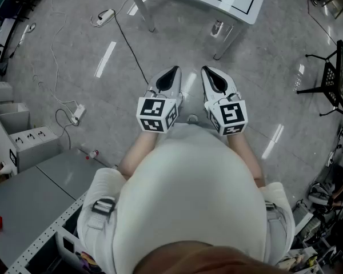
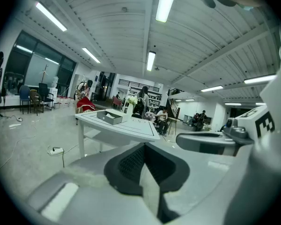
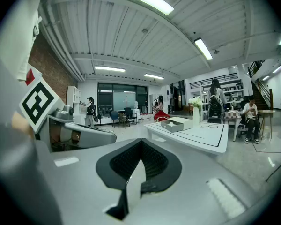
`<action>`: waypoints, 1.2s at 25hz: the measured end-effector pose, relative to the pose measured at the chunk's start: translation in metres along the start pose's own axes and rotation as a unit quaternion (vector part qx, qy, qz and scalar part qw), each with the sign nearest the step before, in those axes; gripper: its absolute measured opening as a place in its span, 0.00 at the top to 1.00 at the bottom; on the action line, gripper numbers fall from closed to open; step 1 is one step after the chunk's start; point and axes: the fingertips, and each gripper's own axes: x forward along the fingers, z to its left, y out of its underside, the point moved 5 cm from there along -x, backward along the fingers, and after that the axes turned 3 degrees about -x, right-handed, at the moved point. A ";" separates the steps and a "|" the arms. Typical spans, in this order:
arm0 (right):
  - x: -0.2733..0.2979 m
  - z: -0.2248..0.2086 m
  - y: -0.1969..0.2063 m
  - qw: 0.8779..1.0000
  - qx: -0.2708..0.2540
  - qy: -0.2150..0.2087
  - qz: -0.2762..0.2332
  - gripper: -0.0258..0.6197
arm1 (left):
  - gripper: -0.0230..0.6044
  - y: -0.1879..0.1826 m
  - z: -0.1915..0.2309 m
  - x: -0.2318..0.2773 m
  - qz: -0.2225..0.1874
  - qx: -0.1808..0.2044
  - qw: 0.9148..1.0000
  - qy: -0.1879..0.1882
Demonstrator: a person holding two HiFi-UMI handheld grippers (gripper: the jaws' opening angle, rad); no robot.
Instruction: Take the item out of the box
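Observation:
An open shallow box (image 3: 178, 124) sits on a white table (image 3: 203, 137) some way ahead; it also shows as the box (image 2: 110, 117) on the table (image 2: 133, 126) in the left gripper view. What it holds cannot be made out. In the head view I hold both grippers side by side in front of my body, over the floor and short of the table (image 1: 240, 4). My left gripper (image 1: 170, 73) is shut with nothing in it, and so is my right gripper (image 1: 212, 73). Their black pads meet at the left gripper (image 2: 144, 145) and the right gripper (image 3: 141, 142).
Power strips (image 1: 75, 114) and cables lie on the floor to the left. A grey cabinet (image 1: 28, 193) stands at lower left, a black chair (image 1: 337, 76) at right. A vase of flowers (image 3: 195, 110) stands on the table. People sit and stand far behind it.

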 end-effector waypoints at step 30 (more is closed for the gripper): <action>-0.029 0.013 0.010 1.000 0.008 -0.030 0.000 0.96 | 0.96 0.016 -0.029 -0.018 0.004 -0.005 1.000 -0.002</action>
